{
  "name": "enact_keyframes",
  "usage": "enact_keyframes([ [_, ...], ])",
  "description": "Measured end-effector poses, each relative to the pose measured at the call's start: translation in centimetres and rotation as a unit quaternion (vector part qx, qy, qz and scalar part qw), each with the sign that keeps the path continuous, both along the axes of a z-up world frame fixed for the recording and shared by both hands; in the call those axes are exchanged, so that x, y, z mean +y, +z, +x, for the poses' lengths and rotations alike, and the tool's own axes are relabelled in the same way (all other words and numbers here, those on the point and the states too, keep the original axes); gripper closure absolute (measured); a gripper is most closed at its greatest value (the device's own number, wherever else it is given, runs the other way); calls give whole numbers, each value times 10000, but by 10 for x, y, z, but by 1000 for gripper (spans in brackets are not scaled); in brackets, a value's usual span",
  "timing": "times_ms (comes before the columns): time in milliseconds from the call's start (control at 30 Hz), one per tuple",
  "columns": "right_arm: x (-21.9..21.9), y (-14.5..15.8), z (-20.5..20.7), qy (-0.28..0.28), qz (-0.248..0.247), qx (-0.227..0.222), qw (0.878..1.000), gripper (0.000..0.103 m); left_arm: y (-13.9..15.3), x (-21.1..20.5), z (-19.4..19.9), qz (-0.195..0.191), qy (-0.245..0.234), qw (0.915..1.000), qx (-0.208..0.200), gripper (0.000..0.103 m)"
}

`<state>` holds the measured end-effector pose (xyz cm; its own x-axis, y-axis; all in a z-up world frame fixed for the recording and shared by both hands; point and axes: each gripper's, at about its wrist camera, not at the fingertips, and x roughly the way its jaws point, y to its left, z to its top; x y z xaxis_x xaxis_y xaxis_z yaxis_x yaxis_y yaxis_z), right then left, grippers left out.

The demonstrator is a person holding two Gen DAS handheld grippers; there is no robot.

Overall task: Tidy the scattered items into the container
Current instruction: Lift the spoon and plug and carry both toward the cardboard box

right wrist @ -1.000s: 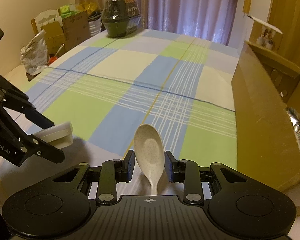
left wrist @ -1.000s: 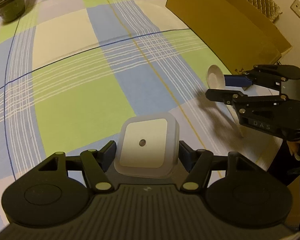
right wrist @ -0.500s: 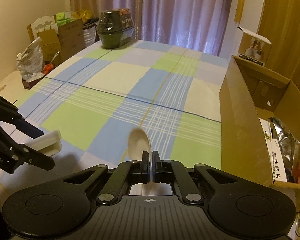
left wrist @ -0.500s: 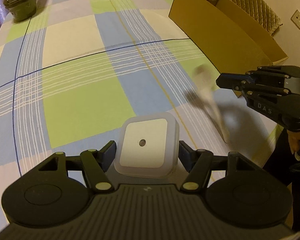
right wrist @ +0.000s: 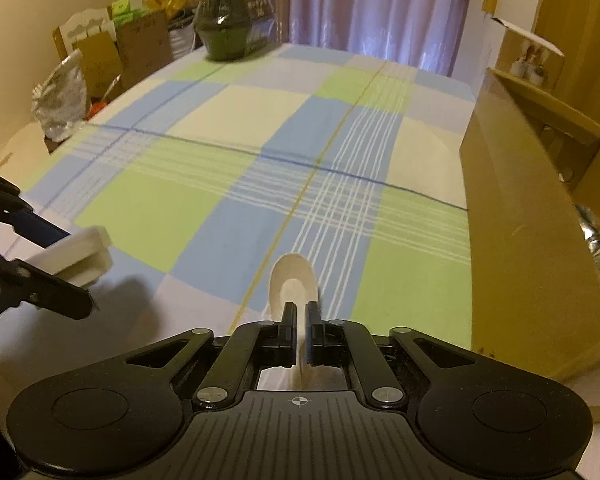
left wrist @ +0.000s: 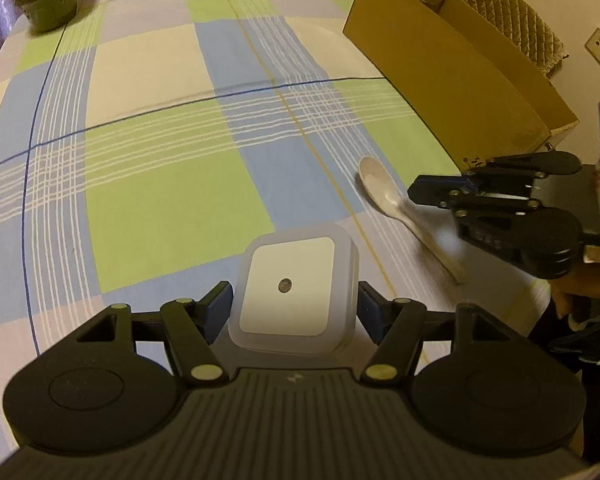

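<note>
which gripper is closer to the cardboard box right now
The right gripper, shut on the spoon, is just beside the cardboard box. The left gripper, holding the white square device, is farther off across the tablecloth.

The left gripper (left wrist: 294,306) is built of matte black plastic, with two round discs on a ribbed base, angled linkage bars pinned by pale yellowish rivets, and blue pads on the fingers (left wrist: 216,312). The right gripper (right wrist: 299,326) is of the same make, with silver screws and a small crosshair mark on its ribbed base.
</note>
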<state>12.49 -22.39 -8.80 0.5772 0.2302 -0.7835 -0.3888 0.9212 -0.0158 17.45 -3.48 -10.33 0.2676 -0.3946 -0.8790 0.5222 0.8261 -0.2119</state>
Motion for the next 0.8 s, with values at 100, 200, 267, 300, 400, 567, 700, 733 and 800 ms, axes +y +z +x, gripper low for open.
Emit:
enact_keyframes([
  [100, 1, -1, 0, 16, 67, -148, 9999, 10, -4, 2, 1, 4, 34, 10000, 54, 41],
  [200, 1, -8, 5, 3, 120, -15, 9999, 10, -8, 4, 3, -1, 60, 9999, 98, 41],
  [267, 0, -13, 9, -2, 145, 38, 9999, 11, -10, 4, 4, -1, 81, 9999, 111, 41],
  [300, 1, -15, 11, 14, 155, 67, 9999, 19, -11, 4, 5, -8, 100, 9999, 117, 41],
  [400, 3, -22, 19, 54, 135, 109, 9998, 21, -11, 3, 6, -38, 137, 9998, 123, 41],
  [567, 5, -28, 24, 129, 73, 106, 9998, 61, -10, 2, 9, -51, 160, 9998, 103, 41],
  [700, 2, -20, 21, -55, 66, 84, 9999, 68, -8, -1, 8, -54, 149, 9998, 73, 41],
  [733, 0, -16, 19, -66, 70, 43, 9999, 68, -7, -1, 7, -58, 148, 9999, 59, 41],
  [800, -3, -8, 14, -68, 108, -50, 9999, 68, -4, -2, 6, -78, 146, 9999, 31, 41],
])
